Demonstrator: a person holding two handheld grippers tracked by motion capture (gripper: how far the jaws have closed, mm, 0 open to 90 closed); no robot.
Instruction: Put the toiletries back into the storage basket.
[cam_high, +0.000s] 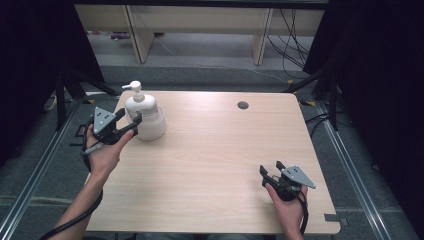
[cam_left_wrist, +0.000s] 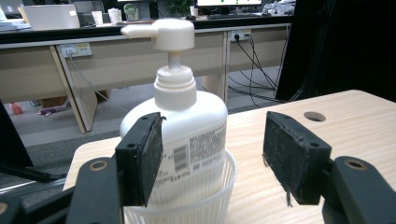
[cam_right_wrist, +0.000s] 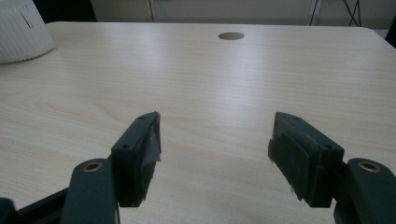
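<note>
Reaching for the pump bottle (cam_left_wrist: 180, 116) in its ribbed cup (cam_left_wrist: 205, 196), just ahead of the left gripper (cam_left_wrist: 212, 149), jaws wide. Next: advance, centre, close. Right gripper (cam_right_wrist: 215, 149) wide, idle.

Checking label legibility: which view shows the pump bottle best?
Left gripper view: the pump bottle is close, label and pump head readable, sitting in a white cup. High view shows it small; right gripper view catches just the cup's edge.
</note>
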